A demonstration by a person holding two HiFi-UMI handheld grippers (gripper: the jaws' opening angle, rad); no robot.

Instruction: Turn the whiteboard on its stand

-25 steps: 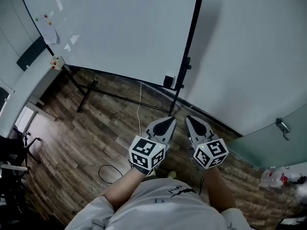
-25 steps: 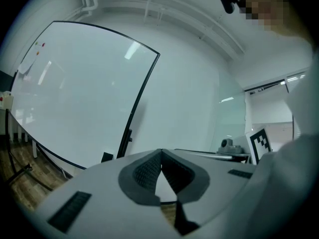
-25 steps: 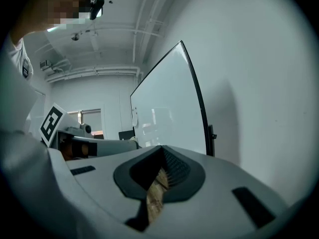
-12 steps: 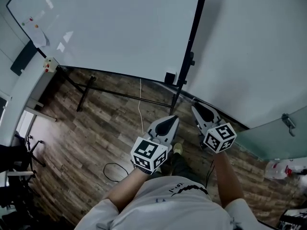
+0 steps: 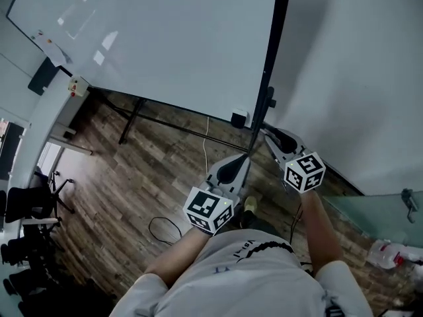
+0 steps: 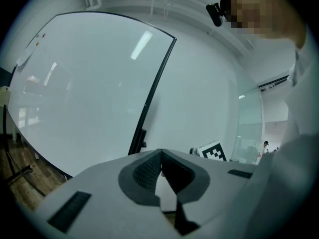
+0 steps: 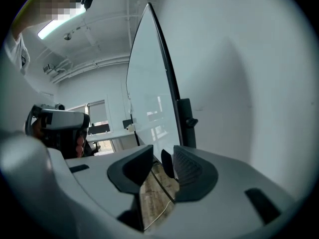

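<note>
The whiteboard (image 5: 165, 38) fills the upper head view; its black right edge and stand post (image 5: 269, 78) carry a clamp knob (image 5: 268, 101). My right gripper (image 5: 269, 135) reaches close to the post just below that knob, its jaws opening with nothing between them. In the right gripper view the board (image 7: 149, 83) is seen edge-on with the clamp bracket (image 7: 185, 121) just beyond the right gripper (image 7: 163, 159). My left gripper (image 5: 238, 162) hangs lower, short of the post, and is shut. The left gripper (image 6: 161, 154) faces the board (image 6: 84, 83) and its frame edge (image 6: 155, 86).
The stand's black legs (image 5: 132, 121) spread over the wooden floor (image 5: 119, 190). A black cable loop (image 5: 165, 228) and a white cord (image 5: 205, 144) lie there. A small black box (image 5: 238, 119) sits at the wall's foot. Office chairs (image 5: 33, 203) stand at left, a glass partition (image 5: 383, 210) at right.
My right gripper has moved forward and up to the stand post, and its jaws have parted. The left gripper has stayed low and shut. The head view has shifted closer to the board.
</note>
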